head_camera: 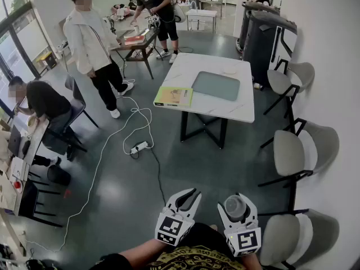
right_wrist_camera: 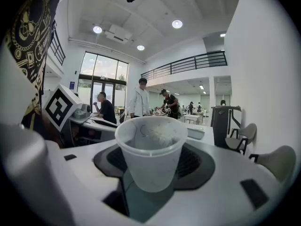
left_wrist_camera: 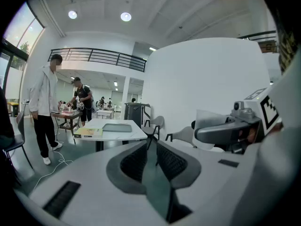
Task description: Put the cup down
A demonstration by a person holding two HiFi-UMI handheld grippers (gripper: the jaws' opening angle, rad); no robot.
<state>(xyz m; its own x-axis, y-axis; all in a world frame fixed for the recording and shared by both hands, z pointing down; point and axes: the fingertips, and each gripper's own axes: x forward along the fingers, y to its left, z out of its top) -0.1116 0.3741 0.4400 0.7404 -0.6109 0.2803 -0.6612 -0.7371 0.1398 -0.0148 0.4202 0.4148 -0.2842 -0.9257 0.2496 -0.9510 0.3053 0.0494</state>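
Observation:
A clear plastic cup (right_wrist_camera: 150,149) stands upright between the dark pads of my right gripper (right_wrist_camera: 150,161), which is shut on it. In the head view the cup (head_camera: 235,207) and right gripper (head_camera: 237,202) are low at the bottom right, close to the person's body and above the grey floor. My left gripper (head_camera: 185,198) hangs just to its left, with its pads nearly touching and nothing between them (left_wrist_camera: 151,149). From the left gripper view the cup (left_wrist_camera: 207,126) shows at the right, held in the other gripper.
A white table (head_camera: 191,66) stands ahead, carrying a grey tray (head_camera: 216,85) and a yellow-green book (head_camera: 173,96). Grey chairs (head_camera: 289,151) line the right wall. A power strip with cable (head_camera: 139,147) lies on the floor. People (head_camera: 93,44) stand at the back left.

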